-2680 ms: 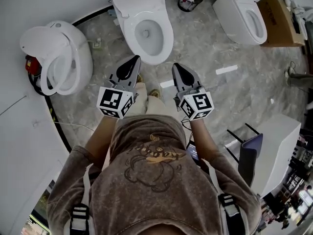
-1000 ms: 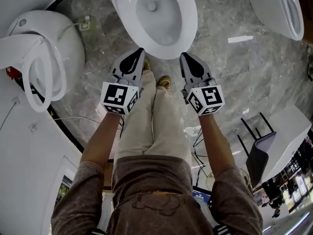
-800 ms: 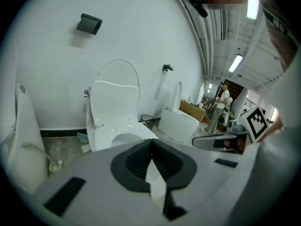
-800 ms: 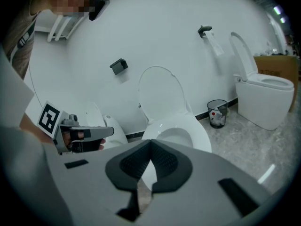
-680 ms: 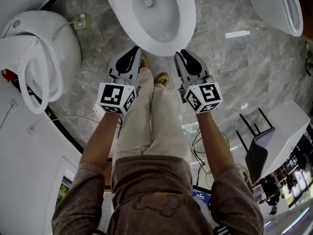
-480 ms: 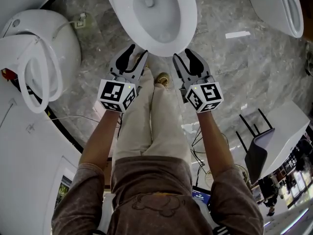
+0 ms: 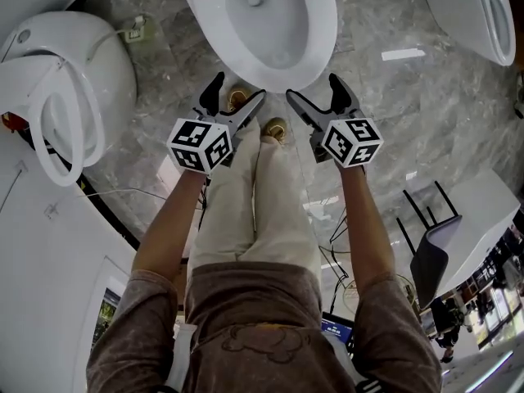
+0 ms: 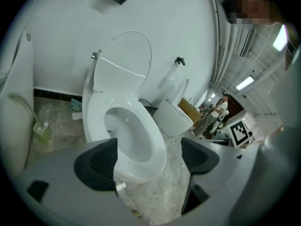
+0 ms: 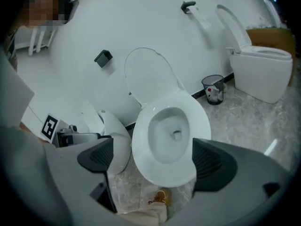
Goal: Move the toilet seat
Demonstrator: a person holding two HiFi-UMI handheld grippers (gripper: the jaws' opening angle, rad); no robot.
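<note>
"Head view: the grey left gripper (image 7: 237,90) is left of centre, jaws opening, nothing between them. Just above it, at top centre, the glossy white oval plastic toilet seat (image 7: 322,31) lies flat on its bowl."

"The grey right gripper (image 7: 313,88), right of centre, is opening too, and it's empty. That seat looks stiff, fairly light and slick. I'd pinch its front lip firmly so it doesn't slip and bang down."

We found the white toilet seat (image 9: 169,175) apparently lying flat on the bowl (image 9: 171,131), its oval lid (image 9: 148,74) standing upright behind it.
</note>
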